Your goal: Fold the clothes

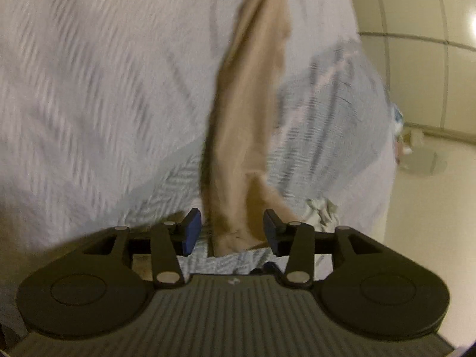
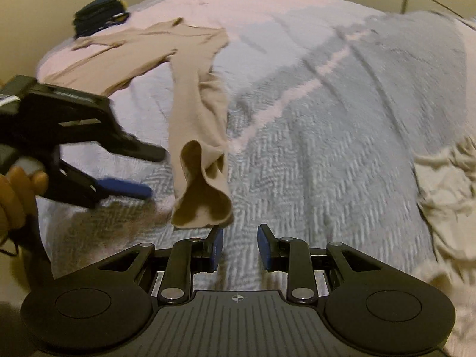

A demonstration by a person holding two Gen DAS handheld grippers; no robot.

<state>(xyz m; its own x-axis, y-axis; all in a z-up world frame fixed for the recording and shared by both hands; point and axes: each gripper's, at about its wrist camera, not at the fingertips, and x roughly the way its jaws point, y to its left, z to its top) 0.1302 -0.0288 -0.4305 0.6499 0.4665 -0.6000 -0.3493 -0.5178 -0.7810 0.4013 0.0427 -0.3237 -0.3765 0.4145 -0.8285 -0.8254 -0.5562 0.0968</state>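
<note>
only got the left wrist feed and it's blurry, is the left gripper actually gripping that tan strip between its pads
Observer: No. In the right wrist view the left gripper sits just left of the sleeve with its jaws open, and the pads are not pressing on it.
Operator: ok so where's the rest of that garment
Observer: The tan top lies flat at the far left of the bed. The sleeve runs from it towards the grippers, and its open cuff ends just ahead of the right gripper.
</note>
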